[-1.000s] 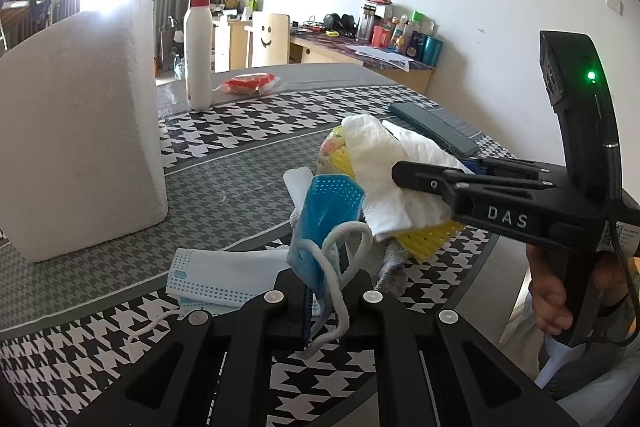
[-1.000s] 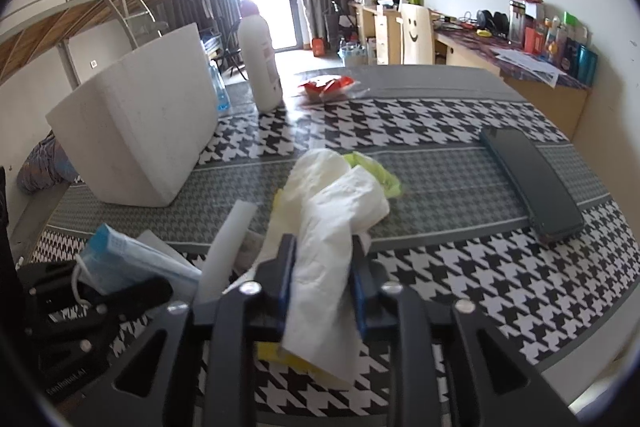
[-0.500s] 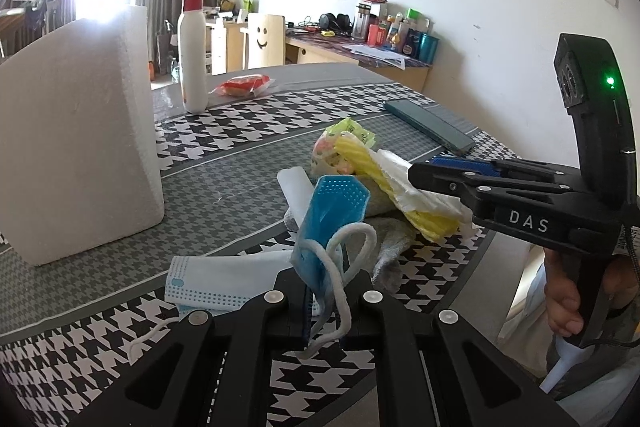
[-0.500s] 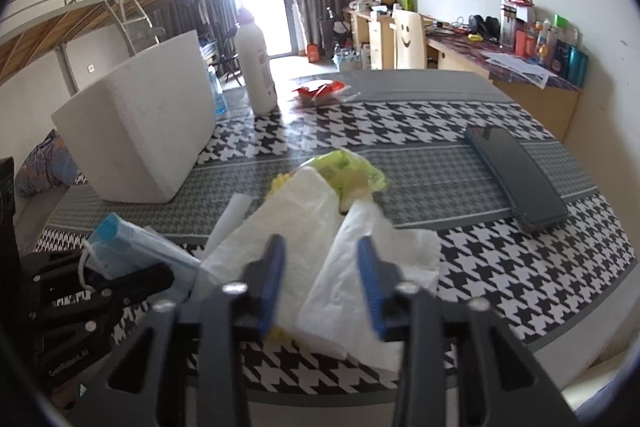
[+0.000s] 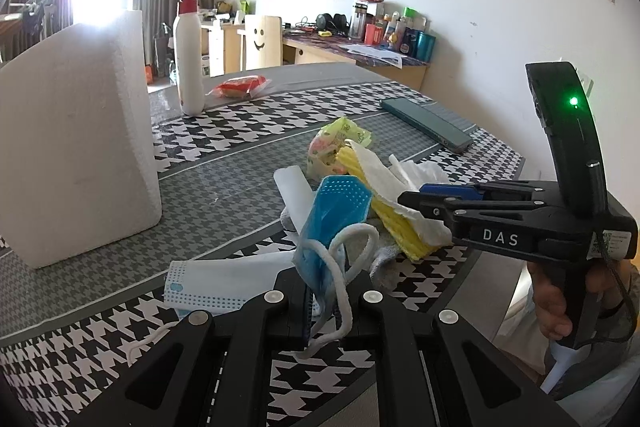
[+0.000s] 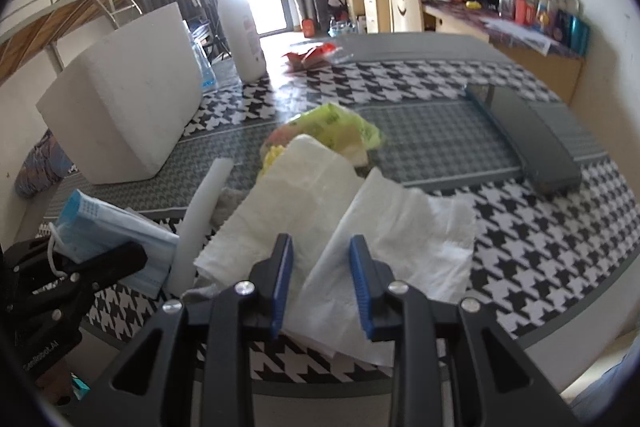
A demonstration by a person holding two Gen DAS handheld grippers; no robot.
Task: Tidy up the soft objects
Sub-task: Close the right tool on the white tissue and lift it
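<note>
My left gripper is shut on a folded blue face mask with white ear loops, held upright above the table. My right gripper is open over a white tissue that lies on a pile of soft things: a yellow sponge cloth, a flowered green pouch, a grey cloth and a white foam strip. In the left wrist view the right gripper hovers just right of the pile. Another pale blue mask lies flat near the table's front edge.
A large white foam block stands at the left. A white pump bottle and a red packet are behind it. A dark flat case lies at the right on the houndstooth table.
My right gripper opened and let the white tissue drop onto the pile, then drew back a little toward the table edge. My left gripper kept its hold on the blue mask.
</note>
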